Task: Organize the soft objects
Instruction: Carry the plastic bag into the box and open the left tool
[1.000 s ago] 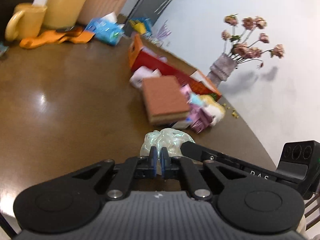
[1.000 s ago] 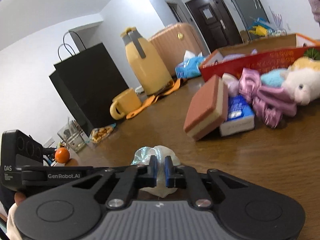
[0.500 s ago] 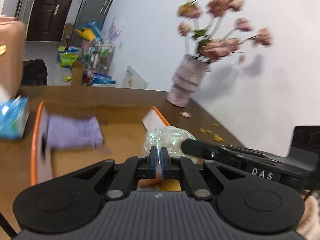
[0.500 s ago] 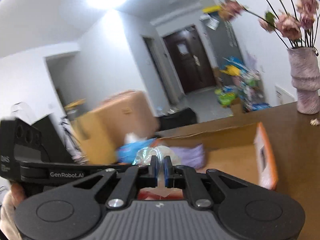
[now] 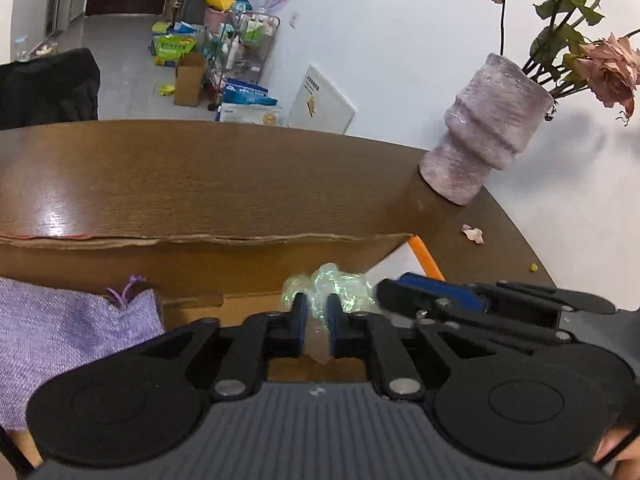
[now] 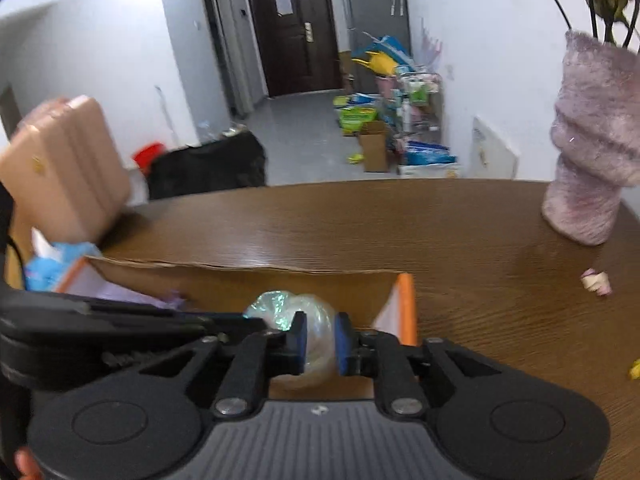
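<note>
As you hold both tools over the open cardboard box [image 5: 248,264] on the brown table [image 5: 224,176], your left gripper [image 5: 317,322] and right gripper [image 6: 320,340] flank one crumpled wad of clear, shimmery plastic wrap [image 5: 336,288]. Both sets of jaws have just been opening, and the wad sits between each pair of blue pads; whether the pads press it or have let go cannot be told from either view. The wrap hangs above the box's inner floor, near the corner with the orange-edged flap [image 6: 406,304]. A purple cloth pouch [image 5: 68,332] lies inside the box to the left, its drawstring end up. Beyond the box a pink fuzzy vase [image 5: 484,140] of faded roses stands at the table's far right edge, with a fallen petal [image 5: 473,233] on the wood near it. A pink suitcase [image 6: 60,164] stands at far left.
</note>
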`<state>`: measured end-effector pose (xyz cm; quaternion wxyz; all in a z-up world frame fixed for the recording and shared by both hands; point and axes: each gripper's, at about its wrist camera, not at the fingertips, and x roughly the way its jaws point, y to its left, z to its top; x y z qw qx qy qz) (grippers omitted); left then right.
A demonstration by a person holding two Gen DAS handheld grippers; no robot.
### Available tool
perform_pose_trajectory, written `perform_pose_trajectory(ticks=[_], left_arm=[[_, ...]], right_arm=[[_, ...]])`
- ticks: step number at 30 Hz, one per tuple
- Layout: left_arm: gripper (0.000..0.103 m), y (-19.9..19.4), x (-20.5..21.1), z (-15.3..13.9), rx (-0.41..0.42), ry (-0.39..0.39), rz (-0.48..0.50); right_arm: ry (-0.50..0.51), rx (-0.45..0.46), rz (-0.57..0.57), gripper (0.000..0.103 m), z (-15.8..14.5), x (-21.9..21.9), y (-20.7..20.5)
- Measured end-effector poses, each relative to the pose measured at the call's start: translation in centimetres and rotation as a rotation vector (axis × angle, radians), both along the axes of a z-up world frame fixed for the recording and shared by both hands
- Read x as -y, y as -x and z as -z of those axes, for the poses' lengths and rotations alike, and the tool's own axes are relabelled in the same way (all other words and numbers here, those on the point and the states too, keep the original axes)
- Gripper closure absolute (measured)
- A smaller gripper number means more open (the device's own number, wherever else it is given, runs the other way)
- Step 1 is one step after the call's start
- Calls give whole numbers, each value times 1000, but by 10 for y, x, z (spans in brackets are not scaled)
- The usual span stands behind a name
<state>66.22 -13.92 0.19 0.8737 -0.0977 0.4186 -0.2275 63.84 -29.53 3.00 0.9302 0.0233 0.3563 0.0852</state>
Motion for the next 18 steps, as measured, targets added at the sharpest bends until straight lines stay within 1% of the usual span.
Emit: perform_pose_trajectory(ticks=[1,2,4,6,8,9,10,11,12,13,15,16,18], left_arm=[[68,2,-1,-2,8,-11,-12],[62,4,-4,-5,21,-20,-16],[62,13,-12,-16,46,-41,-21],[58,25,-24,-33,71,-51,-39],[52,42,-37,-57,120,-78,-55],[50,55,-46,-70,155,-99,-56],[43,65,-53,-81,185,-122,-61],[36,79,-63,-94,217,-149,-69],[34,95,-75,-105,252,-173,-85],[31,111,-87,-116,284,-199,-104],[28,139,-109,-132,330,-248,-146],[24,151,-117,-139,350,-264,-165],[22,179,-136,-152,398,-275,-212]], right_arm=[[15,11,6,87,2,2,6],[12,16,12,86,-1,3,8],[-20,33,17,84,-11,7,16],[-25,50,11,80,-23,7,25],[-9,78,0,74,-43,8,45],[1,92,-5,70,-52,10,57],[19,113,-10,63,-63,11,71],[33,137,-11,58,-73,14,85],[46,156,-11,47,-81,19,97],[62,174,-9,43,-89,23,112],[90,212,5,41,-105,29,140],[95,234,15,34,-113,31,154],[99,270,25,23,-122,35,178]])
